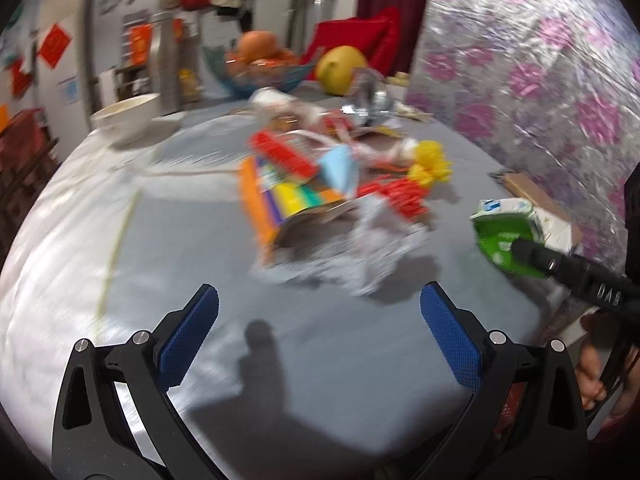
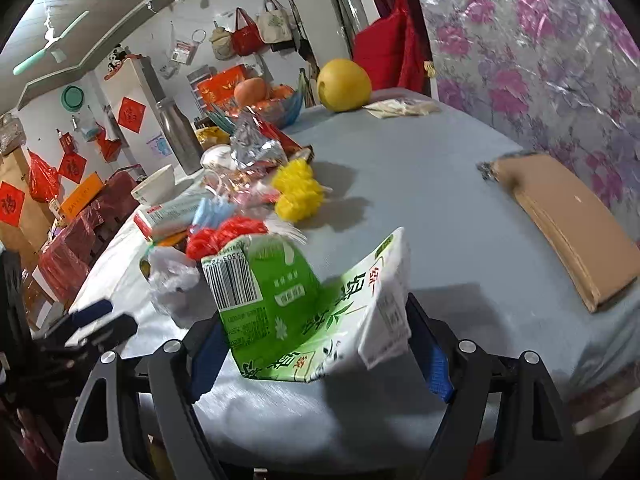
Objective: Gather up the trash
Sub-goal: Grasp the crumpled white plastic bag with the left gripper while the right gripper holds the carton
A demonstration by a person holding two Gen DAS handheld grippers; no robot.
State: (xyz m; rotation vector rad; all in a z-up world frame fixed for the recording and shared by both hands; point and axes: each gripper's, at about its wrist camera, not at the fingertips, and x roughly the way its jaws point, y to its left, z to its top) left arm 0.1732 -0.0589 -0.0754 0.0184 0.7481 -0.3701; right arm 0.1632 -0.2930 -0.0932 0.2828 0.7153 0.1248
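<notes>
The right gripper (image 2: 320, 354) has a crushed green and white drink carton (image 2: 304, 308) between its jaws, lifted just clear of the grey table (image 2: 420, 184) at its near right side; the blue pads sit against the carton's sides, so I take it as held. The left gripper (image 1: 320, 340) hovers empty with its jaws spread wide over bare cloth, near the edge and short of the trash pile (image 1: 320, 200). The worry I'd have is the carton itself: it is flattened and lopsided, gripped low on one end, so it could pivot or slide out if the hand swings quickly. The left view is smeared, and a hasty reach into that loose heap could scatter the light wrappers or knock pieces off the far side. Counting what I can: one carton in hand, one flat cardboard piece (image 2: 568, 224) lying well apart on the right, two yellow ruffled bundles (image 2: 298, 188), one red bundle (image 2: 224, 234), one crumpled white bag (image 2: 172, 276), one silver foil pack (image 2: 256, 146), one white bowl (image 2: 154, 186), one big yellow fruit (image 2: 344, 85). The rest of the pile is too tangled to count.
</notes>
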